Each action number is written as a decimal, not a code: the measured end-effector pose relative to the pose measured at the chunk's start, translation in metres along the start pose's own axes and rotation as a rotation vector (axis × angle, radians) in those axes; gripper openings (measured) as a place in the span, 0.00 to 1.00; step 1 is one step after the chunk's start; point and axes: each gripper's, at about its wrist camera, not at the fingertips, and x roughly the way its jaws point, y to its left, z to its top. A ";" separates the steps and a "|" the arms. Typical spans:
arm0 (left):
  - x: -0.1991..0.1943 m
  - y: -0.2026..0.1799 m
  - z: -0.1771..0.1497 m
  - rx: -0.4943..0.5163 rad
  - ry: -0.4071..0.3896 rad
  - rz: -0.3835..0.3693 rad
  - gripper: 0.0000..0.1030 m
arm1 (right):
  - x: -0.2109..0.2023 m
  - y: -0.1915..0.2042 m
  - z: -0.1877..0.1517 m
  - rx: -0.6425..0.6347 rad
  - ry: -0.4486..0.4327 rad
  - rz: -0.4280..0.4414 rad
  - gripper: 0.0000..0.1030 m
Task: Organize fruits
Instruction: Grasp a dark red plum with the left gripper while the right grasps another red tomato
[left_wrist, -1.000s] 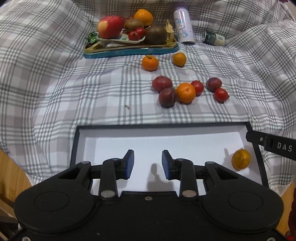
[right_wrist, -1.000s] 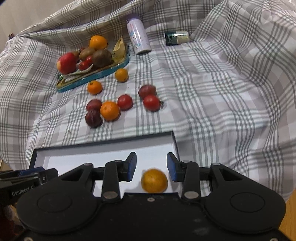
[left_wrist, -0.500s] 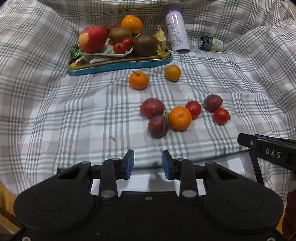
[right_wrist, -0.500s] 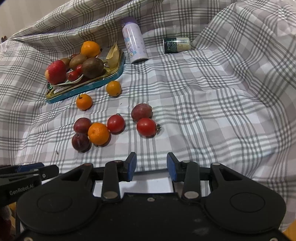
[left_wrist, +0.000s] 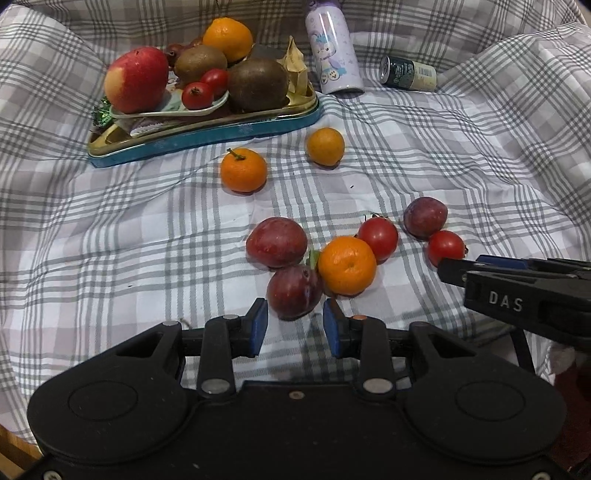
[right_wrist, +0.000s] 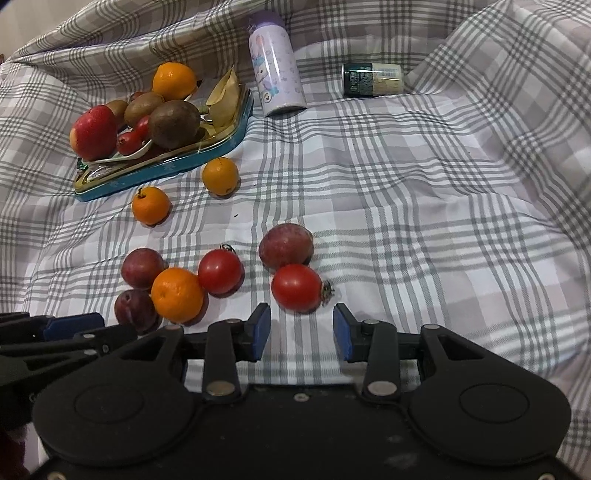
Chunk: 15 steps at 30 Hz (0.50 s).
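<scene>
Loose fruit lies on a checked cloth. My left gripper (left_wrist: 294, 328) is open and empty, its pads just short of a dark plum (left_wrist: 294, 291). Beside that plum sit an orange (left_wrist: 347, 266), another plum (left_wrist: 277, 242) and a tomato (left_wrist: 378, 236). My right gripper (right_wrist: 301, 332) is open and empty, just short of a red tomato (right_wrist: 296, 287), with a plum (right_wrist: 286, 246) behind it. Two small oranges (left_wrist: 243, 170) (left_wrist: 325, 146) lie farther back.
A teal tin tray (left_wrist: 207, 134) at the back left holds an apple, kiwis, an orange and small tomatoes. A purple bottle (left_wrist: 334, 51) stands behind it and a dark can (left_wrist: 408, 72) lies on its side. Cloth folds rise at the back and right.
Both grippers have moved forward from over the white box to the loose fruit. The box and the orange in it have dropped out of view. Both stay open.
</scene>
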 end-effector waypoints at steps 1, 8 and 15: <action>0.002 0.000 0.001 -0.002 0.001 0.000 0.40 | 0.003 0.000 0.001 -0.001 0.000 0.002 0.43; 0.013 0.005 0.009 -0.029 -0.003 -0.004 0.43 | 0.023 0.001 0.011 0.004 0.005 -0.005 0.48; 0.018 0.006 0.013 -0.035 -0.011 -0.010 0.44 | 0.030 0.004 0.011 -0.010 -0.003 -0.020 0.48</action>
